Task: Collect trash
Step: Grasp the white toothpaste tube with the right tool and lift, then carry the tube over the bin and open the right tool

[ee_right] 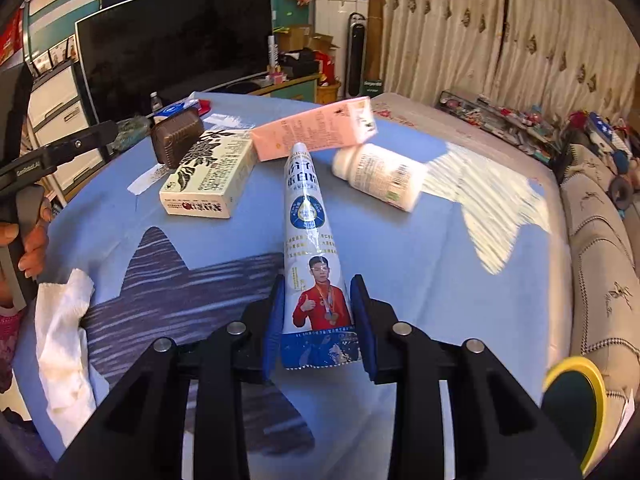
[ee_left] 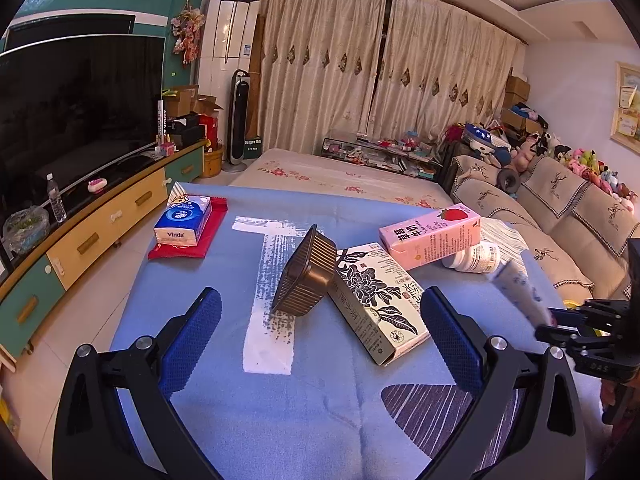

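My right gripper (ee_right: 318, 316) is shut on a white and blue sachet wrapper (ee_right: 312, 240) and holds it above the blue tablecloth (ee_right: 420, 280); the wrapper also shows in the left wrist view (ee_left: 520, 284). My left gripper (ee_left: 320, 320) is open and empty, facing a brown plastic tray (ee_left: 306, 274) tipped on its side. Next to the tray lie a cream floral box (ee_left: 376, 300), a pink strawberry milk carton (ee_left: 432, 236) and a white bottle (ee_left: 478, 258). A crumpled white tissue (ee_right: 64, 340) lies at the near left in the right wrist view.
A Vinda tissue pack (ee_left: 184, 220) sits on a red cloth (ee_left: 204, 236) at the far left of the table. A yellow-rimmed bin (ee_right: 576, 404) is at the right. A sofa (ee_left: 560, 216) runs along the right, a TV cabinet (ee_left: 100, 220) along the left.
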{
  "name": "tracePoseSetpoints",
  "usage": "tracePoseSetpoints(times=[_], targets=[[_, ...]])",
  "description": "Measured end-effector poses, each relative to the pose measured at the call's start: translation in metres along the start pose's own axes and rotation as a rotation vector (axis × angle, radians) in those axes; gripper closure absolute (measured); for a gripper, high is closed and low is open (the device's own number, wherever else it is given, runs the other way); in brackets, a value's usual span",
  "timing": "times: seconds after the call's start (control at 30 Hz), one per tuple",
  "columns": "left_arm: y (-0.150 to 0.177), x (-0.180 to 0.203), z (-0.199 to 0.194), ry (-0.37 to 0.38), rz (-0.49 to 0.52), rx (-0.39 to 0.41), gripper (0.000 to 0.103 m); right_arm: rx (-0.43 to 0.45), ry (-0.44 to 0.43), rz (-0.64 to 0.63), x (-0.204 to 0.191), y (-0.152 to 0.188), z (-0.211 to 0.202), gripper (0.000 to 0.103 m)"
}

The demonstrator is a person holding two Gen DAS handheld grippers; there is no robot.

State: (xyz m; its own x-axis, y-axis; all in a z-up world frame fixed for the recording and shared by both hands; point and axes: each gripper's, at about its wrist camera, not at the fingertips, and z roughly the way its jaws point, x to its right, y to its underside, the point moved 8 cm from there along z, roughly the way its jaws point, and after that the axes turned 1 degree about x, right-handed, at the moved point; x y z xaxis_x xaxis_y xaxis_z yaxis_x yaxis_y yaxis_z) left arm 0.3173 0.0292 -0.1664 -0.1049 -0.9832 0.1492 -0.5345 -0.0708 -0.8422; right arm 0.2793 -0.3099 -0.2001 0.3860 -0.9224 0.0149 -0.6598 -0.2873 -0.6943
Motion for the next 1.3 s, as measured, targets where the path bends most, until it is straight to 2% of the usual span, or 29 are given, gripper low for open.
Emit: tracePoseSetpoints(times=[0.1, 0.2, 0.43, 0.57, 0.67, 0.7, 0.73, 0.87, 1.17, 1.3], targets=[[0.000, 0.000, 0.000, -0.002, 0.003, 0.001, 0.005, 0.016, 0.061, 0.063, 0.029, 0.014, -0.017, 0.072], [0.001, 0.001, 0.001, -0.005, 0.009, -0.002, 0.005, 0.012, 0.147, 0.178, 0.079, 0.036, -0.029, 0.072], [0.003, 0.004, 0.002, -0.006, 0.025, -0.004, 0.005, -0.063, 0.397, 0.550, 0.215, 0.130, -0.054, 0.071], [0.004, 0.006, 0.003, -0.010, 0.035, -0.004, 0.005, -0.112, 0.477, 0.663, 0.251, 0.167, -0.051, 0.068], [0.005, 0.007, 0.005, -0.011, 0.044, -0.006, 0.005, -0.139, 0.518, 0.698, 0.257, 0.180, -0.048, 0.061], [0.006, 0.008, 0.005, -0.014, 0.049, -0.007, 0.005, -0.138, 0.528, 0.715, 0.258, 0.183, -0.049, 0.054], [0.006, 0.008, 0.006, -0.014, 0.052, -0.008, 0.005, -0.133, 0.532, 0.725, 0.259, 0.185, -0.052, 0.052], [0.006, 0.011, 0.006, -0.011, 0.061, -0.008, 0.005, -0.120, 0.545, 0.756, 0.255, 0.190, -0.059, 0.051], [0.003, 0.020, 0.000, 0.023, 0.077, -0.010, 0.005, -0.047, 0.472, 0.729, 0.211, 0.186, -0.082, 0.045], [0.006, 0.035, -0.014, 0.052, 0.122, -0.031, 0.005, -0.021, 0.456, 0.709, 0.197, 0.177, -0.092, 0.042]])
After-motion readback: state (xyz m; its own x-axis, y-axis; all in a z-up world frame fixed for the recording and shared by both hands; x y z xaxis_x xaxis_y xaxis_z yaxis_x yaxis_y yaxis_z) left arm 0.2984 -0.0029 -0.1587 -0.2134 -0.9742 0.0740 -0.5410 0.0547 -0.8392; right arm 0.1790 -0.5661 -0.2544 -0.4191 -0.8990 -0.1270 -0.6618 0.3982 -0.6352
